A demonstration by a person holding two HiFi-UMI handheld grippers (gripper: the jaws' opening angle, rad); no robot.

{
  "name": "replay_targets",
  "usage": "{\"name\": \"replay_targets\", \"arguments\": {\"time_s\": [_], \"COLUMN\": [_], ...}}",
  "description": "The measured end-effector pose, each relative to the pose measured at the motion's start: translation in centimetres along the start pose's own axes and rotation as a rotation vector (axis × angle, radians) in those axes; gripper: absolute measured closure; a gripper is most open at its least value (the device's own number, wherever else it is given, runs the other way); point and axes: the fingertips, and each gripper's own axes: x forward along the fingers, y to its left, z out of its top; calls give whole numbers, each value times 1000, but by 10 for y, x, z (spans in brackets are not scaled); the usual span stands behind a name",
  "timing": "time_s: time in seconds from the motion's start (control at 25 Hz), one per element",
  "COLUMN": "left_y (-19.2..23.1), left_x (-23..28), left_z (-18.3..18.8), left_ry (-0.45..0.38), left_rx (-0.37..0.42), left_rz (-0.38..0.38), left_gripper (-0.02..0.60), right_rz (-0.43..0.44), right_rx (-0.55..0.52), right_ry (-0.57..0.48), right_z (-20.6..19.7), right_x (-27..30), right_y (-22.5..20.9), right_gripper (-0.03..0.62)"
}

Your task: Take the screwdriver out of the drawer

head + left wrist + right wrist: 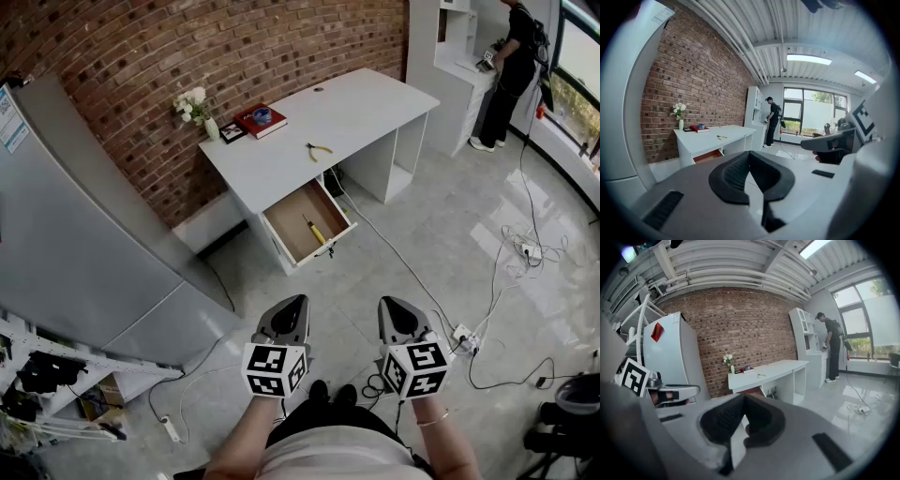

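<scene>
Your left gripper (296,303) and right gripper (388,303) sit side by side low in front of you, both tipped slightly downward over the floor and well apart from the white desk (328,117). In the left gripper view, your left gripper (749,154) has its dark pads brought together at the tips with nothing between them. In the right gripper view, your right gripper (743,397) is likewise clenched tight and empty. Neither one touches anything. The screwdriver (313,231), with its yellow handle, lies inside the open drawer (292,242) that is pulled out from under the desk's front edge, resting diagonally on the brown drawer floor. On the desktop above it you have yellow-handled pliers (319,149), a red book (261,120) and a vase of white flowers (195,107) near the brick wall.
</scene>
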Motion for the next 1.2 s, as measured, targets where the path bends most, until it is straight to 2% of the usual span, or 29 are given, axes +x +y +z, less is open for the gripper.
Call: {"name": "replay_targets", "arguments": {"time_s": [0.36, 0.56, 0.8, 0.96, 1.2], "left_y": [-8, -13, -10, -8, -1], "left_x": [3, 2, -2, -2, 5], "left_z": [-3, -3, -5, -3, -9], "left_ry": [3, -3, 0, -1, 12], "left_rx": [-1, 11, 8, 2, -15], "left_rz": [7, 14, 34, 47, 61], "left_gripper": [588, 589, 589, 589, 589], "right_rz": [0, 16, -23, -22, 27], "right_rx": [-55, -25, -41, -31, -32], "right_ry": [3, -12, -27, -20, 23], "right_z": [-3, -4, -2, 0, -6], "right_x": [-5, -5, -3, 1, 18], "right_y": [-6, -8, -12, -14, -7], "right_gripper": [592, 592, 589, 567, 522]}}
